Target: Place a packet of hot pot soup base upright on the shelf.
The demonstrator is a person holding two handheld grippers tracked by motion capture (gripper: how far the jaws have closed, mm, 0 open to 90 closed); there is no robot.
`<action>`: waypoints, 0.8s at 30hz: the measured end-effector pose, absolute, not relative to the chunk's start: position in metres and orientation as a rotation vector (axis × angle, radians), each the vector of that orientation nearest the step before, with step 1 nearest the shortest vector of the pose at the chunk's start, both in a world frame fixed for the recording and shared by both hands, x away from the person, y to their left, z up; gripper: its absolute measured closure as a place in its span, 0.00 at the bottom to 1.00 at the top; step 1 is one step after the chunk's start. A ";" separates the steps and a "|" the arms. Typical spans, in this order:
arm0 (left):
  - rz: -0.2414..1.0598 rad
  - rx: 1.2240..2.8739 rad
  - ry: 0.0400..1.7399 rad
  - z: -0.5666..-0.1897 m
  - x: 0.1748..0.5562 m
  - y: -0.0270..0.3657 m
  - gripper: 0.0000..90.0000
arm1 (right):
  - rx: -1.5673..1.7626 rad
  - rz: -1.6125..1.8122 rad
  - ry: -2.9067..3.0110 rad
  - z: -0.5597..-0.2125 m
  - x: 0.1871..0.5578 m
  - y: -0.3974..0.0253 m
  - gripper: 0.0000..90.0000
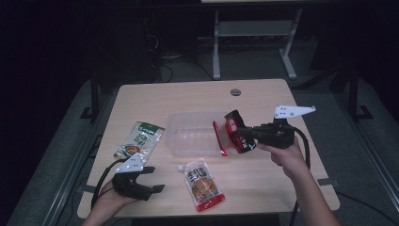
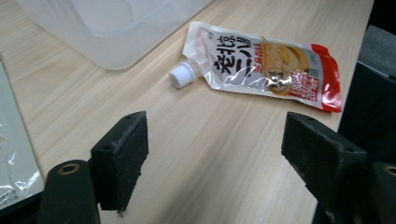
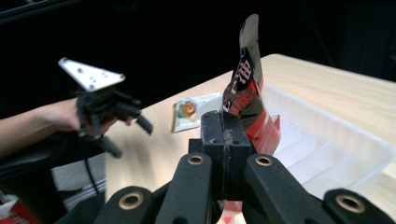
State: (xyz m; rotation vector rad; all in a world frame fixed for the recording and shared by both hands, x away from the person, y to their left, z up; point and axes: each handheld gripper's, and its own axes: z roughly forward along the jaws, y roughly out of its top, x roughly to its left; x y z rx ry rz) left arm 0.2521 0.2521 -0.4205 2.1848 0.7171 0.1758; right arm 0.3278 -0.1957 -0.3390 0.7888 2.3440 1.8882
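My right gripper [image 1: 242, 133] is shut on a red and black packet [image 1: 233, 132], which hangs in the air over the right end of a clear plastic tub [image 1: 193, 134]. In the right gripper view the packet [image 3: 246, 88] stands upright out of the closed jaws, with the tub [image 3: 327, 149] just beyond. My left gripper [image 1: 153, 181] rests open near the table's front left edge with nothing in it. Its view shows a white and orange spouted pouch [image 2: 261, 63] lying flat ahead of the wide-apart fingers [image 2: 123, 154]. That pouch [image 1: 202, 183] lies in front of the tub.
A green packet [image 1: 139, 140] lies flat left of the tub. The wooden table [image 1: 263, 179] has bare room at the right front and behind the tub. A round cable hole [image 1: 235, 92] sits at the far edge. Dark floor and desk legs lie beyond.
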 end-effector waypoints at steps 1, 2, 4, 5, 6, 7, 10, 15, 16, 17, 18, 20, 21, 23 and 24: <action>0.179 2.184 0.713 -0.421 0.253 0.252 0.24 | 0.795 1.885 2.334 -0.337 0.330 -0.195 1.00; 0.179 2.184 0.713 -0.421 0.253 0.252 0.23 | 0.800 1.877 2.327 -0.336 0.332 -0.194 1.00; 0.181 2.183 0.712 -0.422 0.254 0.252 0.23 | 0.812 1.862 2.311 -0.333 0.337 -0.193 1.00; 0.182 2.191 0.703 -0.423 0.254 0.252 0.23 | 0.821 1.860 2.307 -0.333 0.339 -0.192 1.00; 0.182 2.191 0.703 -0.423 0.254 0.252 0.22 | 0.831 1.844 2.300 -0.332 0.341 -0.191 1.00; 0.176 2.189 0.707 -0.424 0.254 0.251 0.22 | 0.836 1.833 2.294 -0.332 0.343 -0.190 1.00; 0.172 2.190 0.706 -0.425 0.254 0.251 0.22 | 0.845 1.835 2.285 -0.332 0.347 -0.188 1.00; 0.173 2.182 0.713 -0.426 0.254 0.252 0.22 | 0.877 1.812 2.281 -0.337 0.355 -0.182 1.00; 0.173 2.182 0.713 -0.426 0.254 0.252 0.22 | 0.877 1.812 2.281 -0.337 0.355 -0.182 1.00; 0.175 2.188 0.709 -0.426 0.254 0.252 0.22 | 0.881 1.801 2.283 -0.338 0.355 -0.181 1.00; 0.182 2.195 0.700 -0.426 0.255 0.253 0.22 | 0.887 1.789 2.280 -0.339 0.356 -0.180 1.00; 0.181 2.200 0.696 -0.426 0.255 0.253 0.22 | 0.909 1.765 2.279 -0.344 0.358 -0.178 1.00; 0.181 2.198 0.696 -0.426 0.255 0.253 0.22 | 0.913 1.763 2.277 -0.345 0.358 -0.178 1.00; 0.180 2.197 0.697 -0.426 0.255 0.253 0.22 | 0.920 1.765 2.276 -0.347 0.359 -0.178 1.00; 0.179 2.198 0.698 -0.426 0.254 0.253 0.22 | 0.925 1.758 2.281 -0.350 0.360 -0.177 1.00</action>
